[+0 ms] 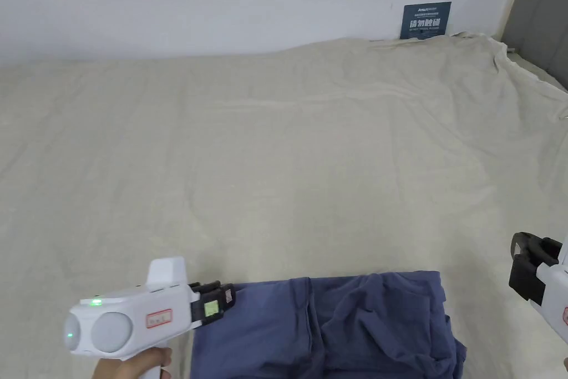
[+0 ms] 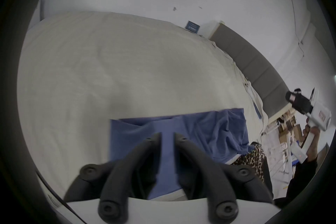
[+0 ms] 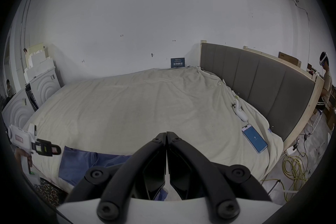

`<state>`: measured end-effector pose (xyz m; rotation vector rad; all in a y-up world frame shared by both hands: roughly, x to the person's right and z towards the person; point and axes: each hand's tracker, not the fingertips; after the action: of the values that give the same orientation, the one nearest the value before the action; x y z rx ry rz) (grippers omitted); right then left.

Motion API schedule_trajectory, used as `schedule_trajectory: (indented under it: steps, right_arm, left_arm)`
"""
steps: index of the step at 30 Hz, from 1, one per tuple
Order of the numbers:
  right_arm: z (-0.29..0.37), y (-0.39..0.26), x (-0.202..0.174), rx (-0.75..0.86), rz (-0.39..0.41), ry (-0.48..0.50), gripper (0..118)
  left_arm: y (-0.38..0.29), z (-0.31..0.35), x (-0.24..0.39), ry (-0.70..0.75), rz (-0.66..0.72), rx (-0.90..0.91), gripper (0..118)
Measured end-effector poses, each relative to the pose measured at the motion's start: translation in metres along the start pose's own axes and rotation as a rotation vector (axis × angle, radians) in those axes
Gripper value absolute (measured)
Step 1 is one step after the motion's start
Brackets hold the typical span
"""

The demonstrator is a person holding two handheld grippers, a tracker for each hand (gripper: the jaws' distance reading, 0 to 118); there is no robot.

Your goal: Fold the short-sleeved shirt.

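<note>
Shirt (image 1: pixel 355 324), blue and short-sleeved, lies partly folded and rumpled at the near edge of the bed (image 1: pixel 277 147), on its cream sheet. The left tool (image 2: pixel 167 137) hovers at the shirt's left edge, its jaws a narrow gap apart with blue cloth showing between them; whether they touch the cloth cannot be told. In the head view this tool (image 1: pixel 222 297) sits just beside the shirt's upper left corner. The right tool (image 3: pixel 166 134) is held up to the right of the shirt, well apart from it, jaws pressed together on nothing. A phone (image 3: pixel 254 138) and a white controller (image 3: pixel 240 112) lie near the grey headboard (image 3: pixel 254 71)
</note>
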<state>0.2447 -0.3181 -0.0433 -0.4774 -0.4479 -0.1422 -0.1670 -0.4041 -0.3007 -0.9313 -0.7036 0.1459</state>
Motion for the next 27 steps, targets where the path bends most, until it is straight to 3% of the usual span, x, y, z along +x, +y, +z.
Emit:
schedule_trajectory:
  steps: [3, 6, 8, 15, 21, 23, 27]
  right_arm:
    - [-0.002, 0.000, -0.005, -0.003, 0.005, 0.008, 0]
    - [-0.004, 0.000, -0.010, -0.010, 0.016, 0.016, 0]
    - [-0.004, 0.000, -0.013, -0.015, 0.023, 0.019, 0]
    - [-0.003, -0.001, -0.017, -0.031, 0.040, 0.017, 0]
    - [-0.004, -0.004, -0.014, -0.046, 0.039, 0.007, 0]
    - [-0.005, -0.005, -0.014, -0.054, 0.036, 0.007, 0]
    - [-0.006, -0.006, -0.013, -0.058, 0.031, 0.006, 0]
  left_arm:
    - [0.002, 0.012, -0.036, -0.001, 0.066, -0.009, 73]
    - [-0.002, 0.009, -0.067, -0.033, 0.119, -0.050, 95]
    - [-0.008, 0.002, -0.084, -0.066, 0.158, -0.075, 101]
    - [-0.026, -0.036, -0.105, -0.033, 0.186, -0.160, 100]
    - [-0.028, -0.046, -0.093, -0.091, 0.154, -0.147, 97]
    - [-0.025, -0.051, -0.088, -0.115, 0.161, -0.157, 88]
    - [-0.024, -0.067, -0.075, -0.167, 0.144, -0.212, 58]
